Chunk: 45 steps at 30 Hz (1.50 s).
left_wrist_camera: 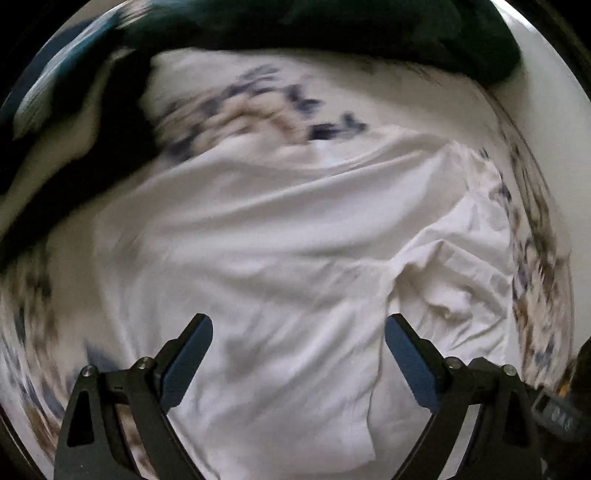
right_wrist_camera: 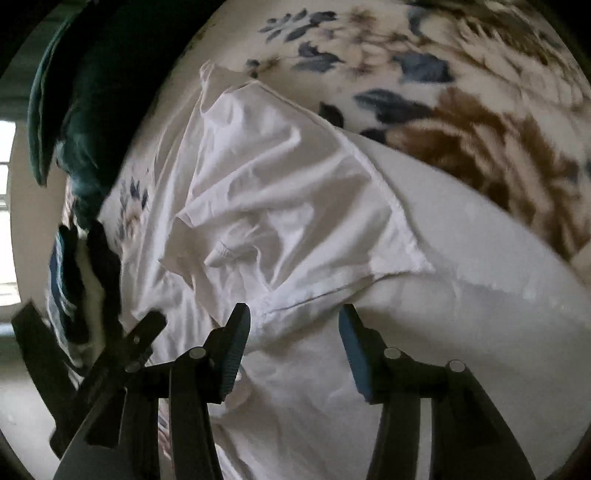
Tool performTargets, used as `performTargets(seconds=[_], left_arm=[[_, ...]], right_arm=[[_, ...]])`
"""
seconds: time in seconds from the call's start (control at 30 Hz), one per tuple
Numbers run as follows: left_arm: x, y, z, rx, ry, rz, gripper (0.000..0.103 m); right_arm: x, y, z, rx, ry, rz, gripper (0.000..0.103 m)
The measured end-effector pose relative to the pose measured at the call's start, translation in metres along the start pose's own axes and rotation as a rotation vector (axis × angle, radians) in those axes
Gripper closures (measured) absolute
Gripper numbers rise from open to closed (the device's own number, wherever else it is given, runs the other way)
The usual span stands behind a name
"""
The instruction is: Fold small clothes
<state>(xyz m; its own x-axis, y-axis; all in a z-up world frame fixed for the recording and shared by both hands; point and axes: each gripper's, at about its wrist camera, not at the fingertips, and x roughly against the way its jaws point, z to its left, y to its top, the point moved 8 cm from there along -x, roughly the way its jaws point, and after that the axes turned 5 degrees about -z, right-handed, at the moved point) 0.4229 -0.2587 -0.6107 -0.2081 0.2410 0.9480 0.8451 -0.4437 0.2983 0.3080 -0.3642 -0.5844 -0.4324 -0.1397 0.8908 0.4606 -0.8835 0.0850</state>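
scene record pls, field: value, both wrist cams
surface: floral blanket, blue and brown print
garment: white shirt, spread on the blanket, creased, one sleeve folded over the body
other cloth: dark green fabric at the far edge of the blanket
left hand-held gripper: open, above the shirt, nothing between the fingers
right hand-held gripper: open, over the shirt near the sleeve seam, nothing held
image quality: left view blurred by motion
fold state: not yet a neat fold

Plain white shirt [right_wrist_camera: 280, 206], no print on it. Under it, a cream blanket [right_wrist_camera: 461, 96] with blue leaves and brown flowers. Far left, a dark green cloth [right_wrist_camera: 85, 122].
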Motion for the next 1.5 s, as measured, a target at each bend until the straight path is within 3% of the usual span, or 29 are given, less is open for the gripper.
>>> performTargets(seconds=[0.13, 0.27, 0.3, 0.37, 0.43, 0.63, 0.83, 0.9, 0.93, 1.0, 1.07, 1.2, 1.3, 1.33, 1.37, 1.4, 1.5], left_arm=[[-0.023, 0.033, -0.027, -0.161, 0.003, 0.028, 0.01], [-0.044, 0.041, -0.04, -0.267, 0.031, 0.029, 0.032], [-0.045, 0.042, -0.043, -0.269, 0.028, 0.021, 0.039], [-0.046, 0.046, -0.045, -0.254, 0.017, 0.014, 0.042], [-0.045, 0.06, -0.036, -0.241, 0.009, 0.015, 0.044], [-0.015, 0.066, -0.009, -0.211, -0.004, 0.01, 0.044], [-0.012, 0.065, 0.018, -0.163, -0.023, 0.004, 0.044], [-0.014, 0.064, 0.022, -0.167, -0.007, 0.002, 0.044], [-0.012, 0.061, 0.023, -0.169, 0.007, -0.005, 0.044], [-0.012, 0.059, 0.025, -0.163, 0.022, -0.016, 0.044], [-0.005, 0.054, 0.03, -0.144, 0.026, -0.021, 0.044], [-0.006, 0.049, 0.042, -0.118, 0.006, 0.0, 0.041], [0.006, 0.055, 0.044, -0.091, -0.039, -0.011, 0.041], [0.015, 0.059, 0.044, -0.077, -0.054, -0.026, 0.039], [0.026, 0.062, 0.045, -0.058, -0.056, -0.046, 0.031], [0.036, 0.064, 0.046, -0.044, -0.054, -0.069, 0.022], [0.077, 0.065, 0.049, 0.035, -0.084, -0.164, 0.016]], right_arm=[[-0.007, -0.006, 0.016, 0.064, -0.014, -0.043, 0.051], [-0.026, -0.013, 0.026, 0.148, -0.099, -0.06, 0.051], [-0.029, -0.015, 0.025, 0.17, -0.12, -0.063, 0.052], [-0.03, -0.018, 0.023, 0.208, -0.164, -0.085, 0.075], [-0.028, -0.024, 0.019, 0.223, -0.184, -0.094, 0.089], [-0.01, -0.037, -0.004, 0.212, -0.147, -0.028, 0.09], [0.017, -0.03, 0.006, 0.17, -0.049, -0.046, 0.067], [0.011, -0.031, 0.006, 0.149, -0.037, -0.034, 0.067], [-0.001, -0.03, 0.01, 0.134, -0.03, -0.018, 0.068], [-0.018, -0.035, 0.009, 0.119, -0.036, 0.021, 0.084], [-0.025, -0.044, 0.008, 0.127, -0.038, 0.038, 0.091], [-0.031, -0.055, 0.014, 0.2, -0.069, 0.039, 0.092], [-0.024, -0.054, 0.013, 0.199, -0.058, 0.081, 0.08], [-0.018, -0.053, 0.013, 0.205, -0.05, 0.104, 0.062], [-0.015, -0.051, 0.016, 0.206, -0.041, 0.115, 0.045], [-0.004, -0.047, 0.015, 0.205, -0.022, 0.116, 0.04], [0.035, -0.034, 0.012, 0.27, -0.029, 0.097, 0.023]])
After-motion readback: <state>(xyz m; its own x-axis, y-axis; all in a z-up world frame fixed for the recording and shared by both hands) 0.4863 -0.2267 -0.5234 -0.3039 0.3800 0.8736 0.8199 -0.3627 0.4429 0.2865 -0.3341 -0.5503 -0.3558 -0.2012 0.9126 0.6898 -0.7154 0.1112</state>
